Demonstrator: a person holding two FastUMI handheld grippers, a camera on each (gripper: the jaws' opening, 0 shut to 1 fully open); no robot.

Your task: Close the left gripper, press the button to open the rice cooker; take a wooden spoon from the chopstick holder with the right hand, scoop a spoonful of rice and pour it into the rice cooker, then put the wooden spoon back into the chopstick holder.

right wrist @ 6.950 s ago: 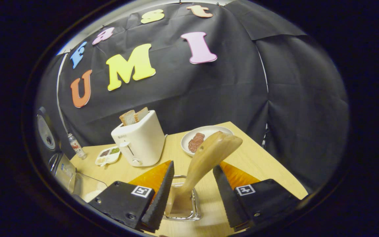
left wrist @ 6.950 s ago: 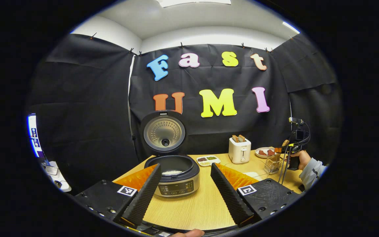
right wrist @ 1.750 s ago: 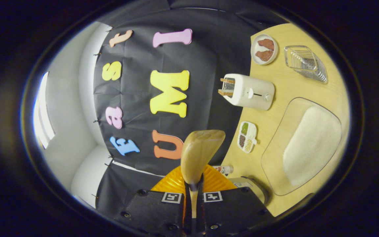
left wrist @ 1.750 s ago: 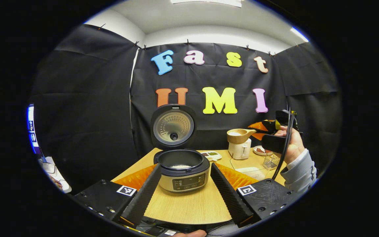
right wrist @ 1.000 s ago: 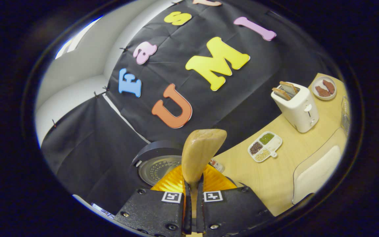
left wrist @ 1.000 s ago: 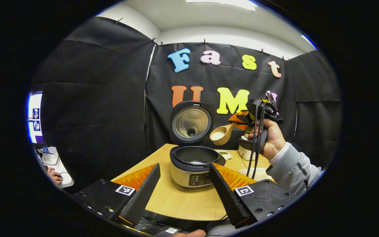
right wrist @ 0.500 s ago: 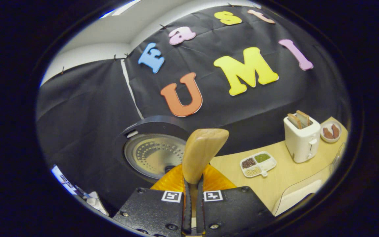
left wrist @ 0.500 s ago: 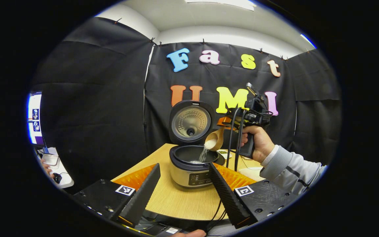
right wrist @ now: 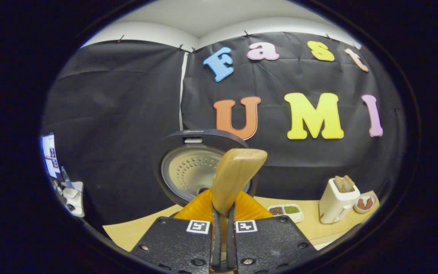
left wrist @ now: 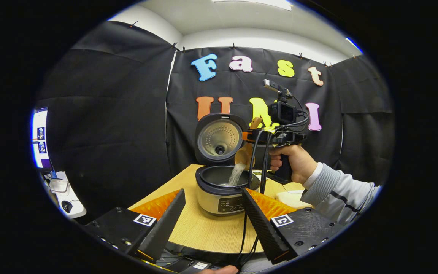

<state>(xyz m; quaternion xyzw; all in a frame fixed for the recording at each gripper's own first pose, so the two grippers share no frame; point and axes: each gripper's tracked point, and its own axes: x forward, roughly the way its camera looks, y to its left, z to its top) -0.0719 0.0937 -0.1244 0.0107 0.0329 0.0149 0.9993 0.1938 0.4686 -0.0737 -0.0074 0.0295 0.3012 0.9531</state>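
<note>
Rice (left wrist: 236, 174) streams from the tipped wooden spoon (left wrist: 244, 155) into the open rice cooker (left wrist: 224, 184) at centre frame of the left gripper view, while the left gripper (left wrist: 213, 217) at lower centre hangs spread and empty. Just right of the cooker's raised lid, the right gripper (left wrist: 255, 136) is clamped on the spoon's handle, bowl hanging down-left over the pot. No brand lettering is legible; in the right gripper view the spoon (right wrist: 235, 175) runs straight out between the right gripper's (right wrist: 222, 243) fingers, and the chopstick holder's direction can't be judged.
</note>
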